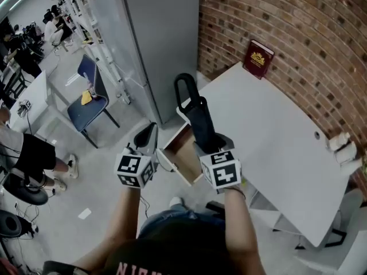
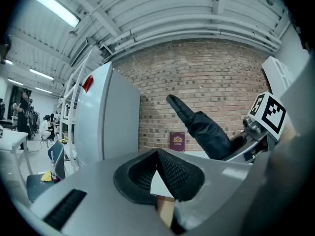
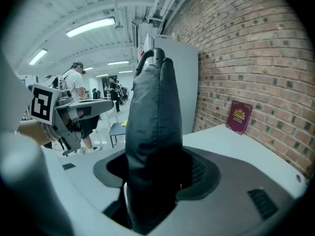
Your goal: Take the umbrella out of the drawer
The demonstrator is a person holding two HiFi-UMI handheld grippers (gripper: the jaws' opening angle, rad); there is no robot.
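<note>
A black folded umbrella (image 1: 199,119) in its sleeve stands tilted above the open drawer (image 1: 184,152), its looped handle uppermost. My right gripper (image 1: 210,145) is shut on the umbrella's lower part; in the right gripper view the umbrella (image 3: 152,127) fills the space between the jaws of the right gripper (image 3: 155,181). My left gripper (image 1: 147,137) hangs to the left of the drawer, jaws together with nothing in them. In the left gripper view the pads of the left gripper (image 2: 160,173) meet, and the umbrella (image 2: 206,129) shows beyond at the right.
The drawer belongs to a white table (image 1: 275,148) against a brick wall, with a dark red book (image 1: 258,58) leaning at its far end. A grey cabinet (image 1: 157,39) stands behind. A blue chair (image 1: 87,106) and seated people are at the left.
</note>
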